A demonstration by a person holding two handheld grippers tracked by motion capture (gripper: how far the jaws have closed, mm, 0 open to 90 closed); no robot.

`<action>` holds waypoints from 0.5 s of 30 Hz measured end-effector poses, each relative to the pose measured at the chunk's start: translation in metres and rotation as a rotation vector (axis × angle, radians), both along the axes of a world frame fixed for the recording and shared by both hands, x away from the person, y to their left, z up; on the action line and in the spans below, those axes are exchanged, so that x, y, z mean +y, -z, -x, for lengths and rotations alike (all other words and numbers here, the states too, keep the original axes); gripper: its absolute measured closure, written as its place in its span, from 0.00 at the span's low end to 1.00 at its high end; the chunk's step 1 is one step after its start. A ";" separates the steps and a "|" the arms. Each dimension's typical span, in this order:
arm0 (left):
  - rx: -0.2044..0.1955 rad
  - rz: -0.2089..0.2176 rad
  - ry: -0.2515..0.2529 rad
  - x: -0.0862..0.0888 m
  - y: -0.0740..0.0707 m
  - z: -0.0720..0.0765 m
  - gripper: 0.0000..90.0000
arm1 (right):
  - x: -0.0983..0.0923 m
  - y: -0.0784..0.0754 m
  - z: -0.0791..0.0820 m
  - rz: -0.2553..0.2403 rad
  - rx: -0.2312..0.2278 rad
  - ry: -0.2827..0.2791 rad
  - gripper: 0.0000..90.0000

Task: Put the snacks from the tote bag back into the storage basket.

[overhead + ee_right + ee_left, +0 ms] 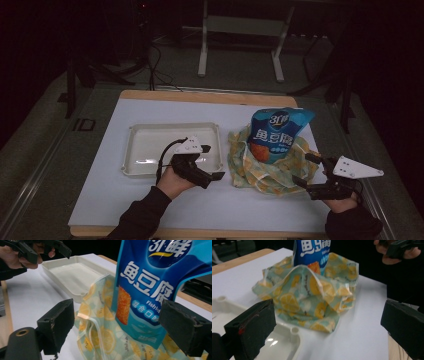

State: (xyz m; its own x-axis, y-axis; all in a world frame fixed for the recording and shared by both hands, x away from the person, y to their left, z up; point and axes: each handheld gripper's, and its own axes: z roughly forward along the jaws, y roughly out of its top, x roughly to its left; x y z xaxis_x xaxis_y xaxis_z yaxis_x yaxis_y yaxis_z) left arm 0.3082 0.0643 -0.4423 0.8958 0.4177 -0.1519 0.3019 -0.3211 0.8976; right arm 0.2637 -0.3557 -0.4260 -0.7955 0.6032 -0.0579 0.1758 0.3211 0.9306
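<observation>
Nearest to me, my right gripper (pixel 314 175) hangs just off the right edge of the cloth bag (pixel 270 165); its jaws stand wide with nothing pinched between them, though in the right gripper view the snack pouch (pixel 152 287) and the bag's folds sit in the gap, untouched by either pad; my left gripper (pixel 212 162) hovers over the near right corner of the white tray (pixel 145 145), also wide and holding nothing, pointing toward the bag.

Between the two grippers lies the bag, a soft lemon-print cloth slumped on the white table (pixel 100 190), its mouth open and its rim (pixel 312 277) rising in a floppy arch on my left gripper's side; the blue pouch stands upright in it, bottom sunk in the folds, top leaning slightly away.

I judge the cloth light and limp; it will fold and slide rather than hold shape, so the hemmed rim is the place to pinch, one side in each gripper, to keep the mouth spread; the pouch looks glossy and puffed, likely slippery and crushable in the middle; its flat sealed top edge should take a grip better.

Farther off, the tray lies shallow and bare beside the bag, just apart from it; beyond the table's wooden edge (pixel 200 96) the room is dark.
</observation>
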 end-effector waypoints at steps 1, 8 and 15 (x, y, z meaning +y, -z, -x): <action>0.000 0.000 0.000 0.000 0.000 0.000 0.00 | 0.000 0.000 0.000 0.000 0.000 0.000 0.15; -0.024 0.016 0.049 -0.019 -0.007 -0.014 0.00 | -0.002 -0.003 -0.009 0.001 0.002 0.015 0.15; -0.033 0.013 0.054 -0.034 -0.013 -0.026 0.00 | -0.005 -0.001 -0.019 -0.014 0.027 0.035 0.16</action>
